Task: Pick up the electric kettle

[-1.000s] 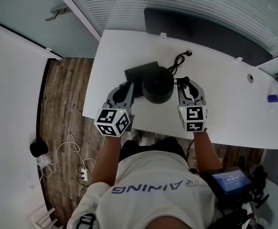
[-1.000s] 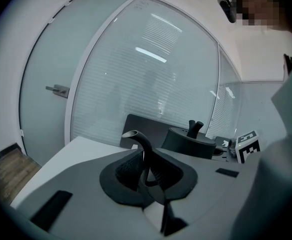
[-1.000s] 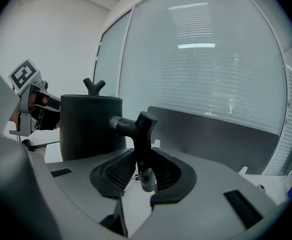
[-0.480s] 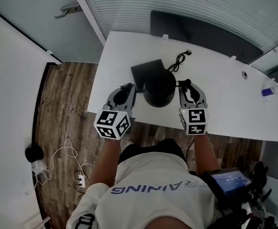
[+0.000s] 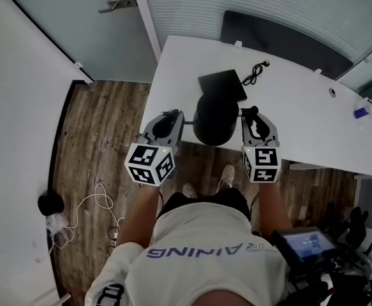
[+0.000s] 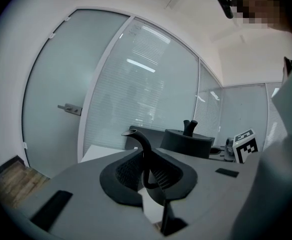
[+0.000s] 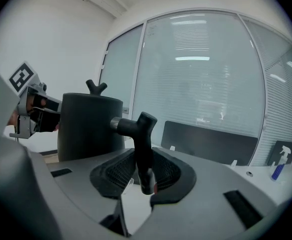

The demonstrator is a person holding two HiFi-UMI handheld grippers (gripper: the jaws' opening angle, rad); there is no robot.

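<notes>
Drawn back toward the near edge of the table since a second ago, both grippers and the kettle together, leaving the flat black base fully uncovered. Pinches the thin curved spout with the left gripper, jaws nearly together. Clamps the upright bar of the handle with the right gripper, jaws set wider. Holds the kettle between the two, over the table's near edge and seemingly clear of its top, with the base further in on the table. Reads as the lift itself, already well along. Calls next for keeping both grips firm and the kettle level, and for raising both ends evenly so as not to strain the slender spout. Counted: two grippers, one kettle, one base, one coiled cord on the table beyond the base, one spray bottle at the table's right end.
</notes>
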